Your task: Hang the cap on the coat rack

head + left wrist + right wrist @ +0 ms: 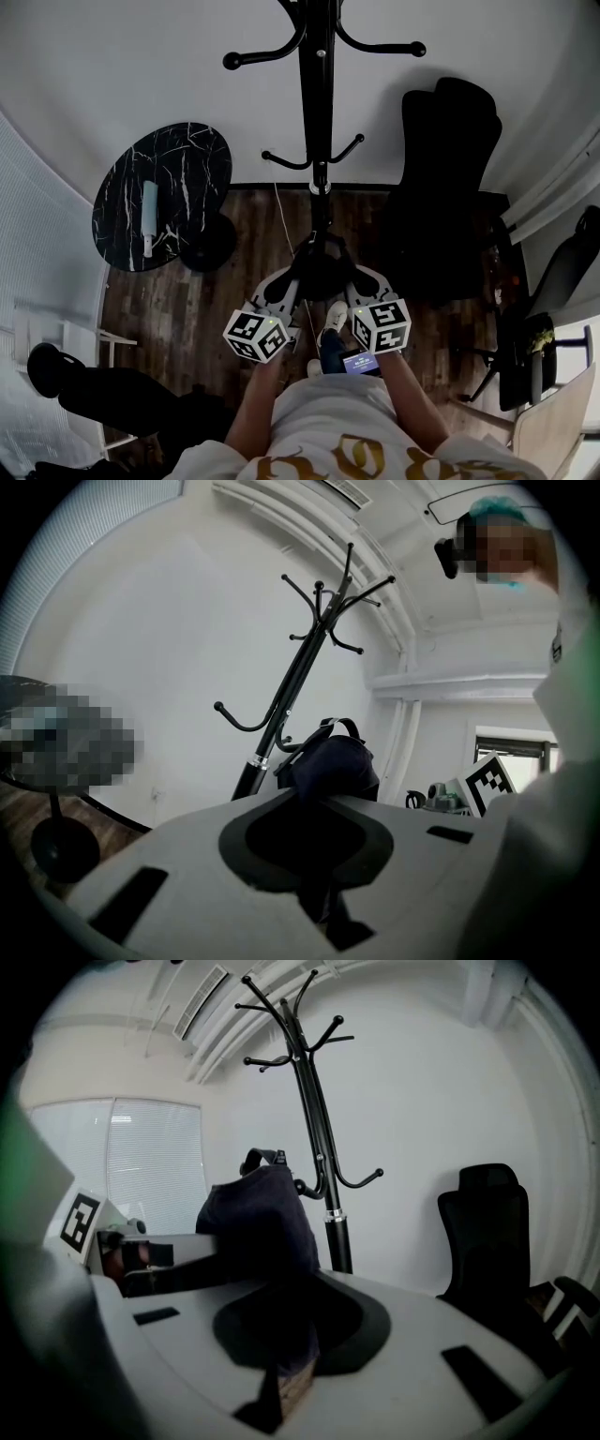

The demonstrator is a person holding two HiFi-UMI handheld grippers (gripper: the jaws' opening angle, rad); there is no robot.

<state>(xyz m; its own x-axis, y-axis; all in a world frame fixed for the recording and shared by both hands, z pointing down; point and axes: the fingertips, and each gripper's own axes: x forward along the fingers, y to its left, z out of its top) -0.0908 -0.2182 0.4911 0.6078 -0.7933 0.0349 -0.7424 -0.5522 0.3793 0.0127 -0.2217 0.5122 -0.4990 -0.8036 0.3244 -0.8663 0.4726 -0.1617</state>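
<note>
Wall-side coat rack point(319, 94) between table point(192, 173) and chair point(445, 187); left gripper point(323, 892) and right gripper point(281, 1372) jaws clamp the cap point(328, 763)

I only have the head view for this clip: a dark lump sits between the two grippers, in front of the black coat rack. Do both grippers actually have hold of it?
Observer: The left one does. In the left gripper view, the left gripper is shut on a dark navy fabric cap.
Operator: And the right?
Observer: The right gripper view shows the right gripper pinching the same cap's cloth.
Operator: Is it on a hook yet?
Observer: It doesn't look so. The cap's back strap loop stands free with no hook through it, beside the black metal coat rack.
</note>
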